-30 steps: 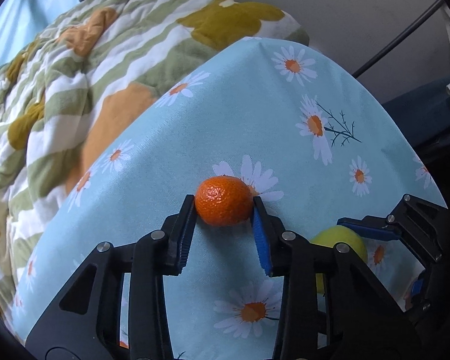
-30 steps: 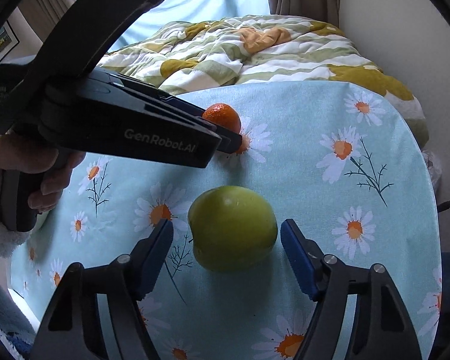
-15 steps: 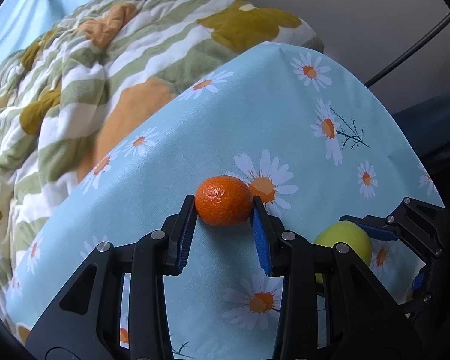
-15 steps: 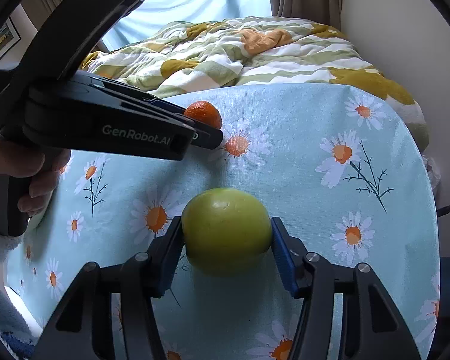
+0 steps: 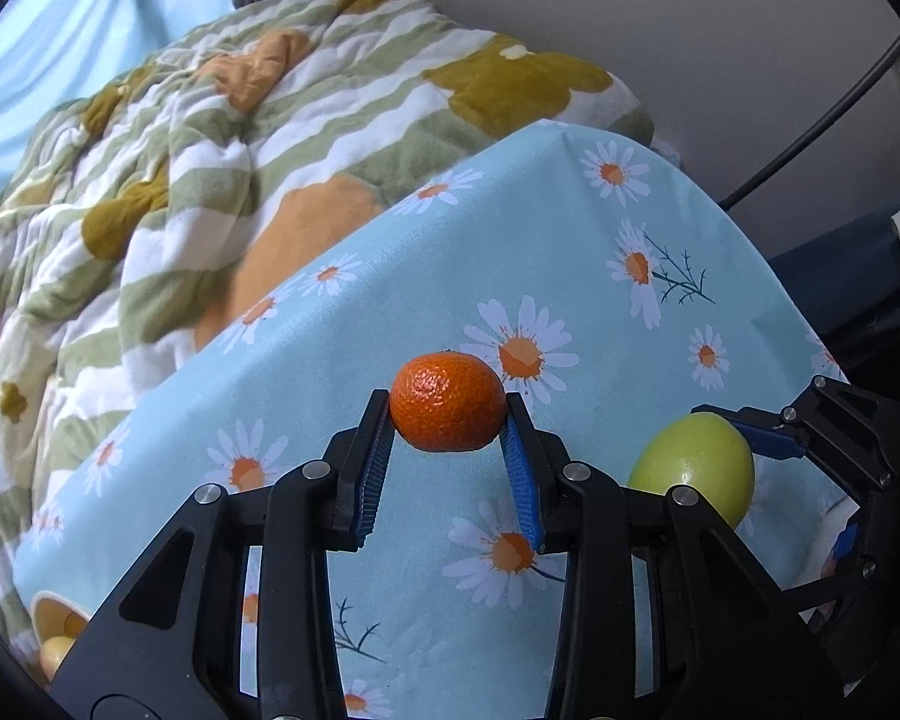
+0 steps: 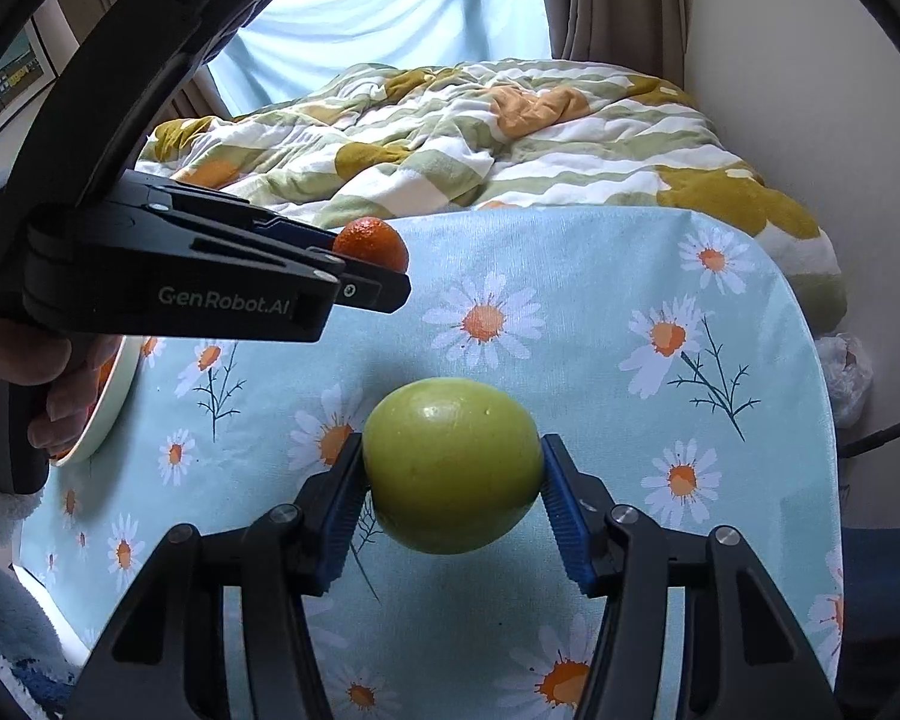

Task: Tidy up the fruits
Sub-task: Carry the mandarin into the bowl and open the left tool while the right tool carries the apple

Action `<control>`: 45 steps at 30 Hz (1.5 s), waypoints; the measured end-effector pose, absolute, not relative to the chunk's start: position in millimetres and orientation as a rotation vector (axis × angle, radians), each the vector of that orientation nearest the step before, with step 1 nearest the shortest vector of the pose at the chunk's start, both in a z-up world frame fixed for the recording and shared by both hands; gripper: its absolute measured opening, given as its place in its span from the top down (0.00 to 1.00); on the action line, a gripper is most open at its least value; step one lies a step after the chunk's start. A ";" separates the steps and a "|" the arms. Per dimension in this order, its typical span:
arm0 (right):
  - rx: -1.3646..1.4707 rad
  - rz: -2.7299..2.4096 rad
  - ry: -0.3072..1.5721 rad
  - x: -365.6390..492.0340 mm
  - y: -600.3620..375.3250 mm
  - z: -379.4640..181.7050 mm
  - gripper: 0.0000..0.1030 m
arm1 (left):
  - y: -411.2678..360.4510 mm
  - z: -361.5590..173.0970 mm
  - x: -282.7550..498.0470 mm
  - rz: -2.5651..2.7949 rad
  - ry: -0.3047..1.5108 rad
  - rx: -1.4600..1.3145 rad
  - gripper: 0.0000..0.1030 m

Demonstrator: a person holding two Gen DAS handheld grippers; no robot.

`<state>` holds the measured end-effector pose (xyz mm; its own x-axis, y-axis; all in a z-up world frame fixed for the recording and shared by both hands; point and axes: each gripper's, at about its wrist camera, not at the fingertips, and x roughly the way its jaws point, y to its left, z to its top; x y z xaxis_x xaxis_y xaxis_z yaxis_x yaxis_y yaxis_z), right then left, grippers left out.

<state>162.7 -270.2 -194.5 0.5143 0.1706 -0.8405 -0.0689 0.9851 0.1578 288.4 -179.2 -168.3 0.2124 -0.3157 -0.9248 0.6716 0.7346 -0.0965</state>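
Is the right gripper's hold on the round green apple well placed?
Seemingly yes: the right gripper pinches the round green apple across its widest middle, coming in level from the near side, blue pads on opposite flanks, so the smooth round skin shouldn't squirt out.

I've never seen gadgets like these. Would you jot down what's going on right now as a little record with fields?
Setting: table under a blue daisy tablecloth, with a quilted bed behind it
Left gripper: shut on the mandarin
Right gripper: shut on the green apple
Fruit position: both appear lifted off the cloth
Plate: at the table's left edge, partly hidden, something orange on it
Likely next: carrying the fruit to the plate
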 end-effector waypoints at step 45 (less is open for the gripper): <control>-0.066 0.492 0.934 222.3 -47.5 -123.3 0.49 | 159.7 -105.2 244.7 -0.217 1.038 -0.044 0.59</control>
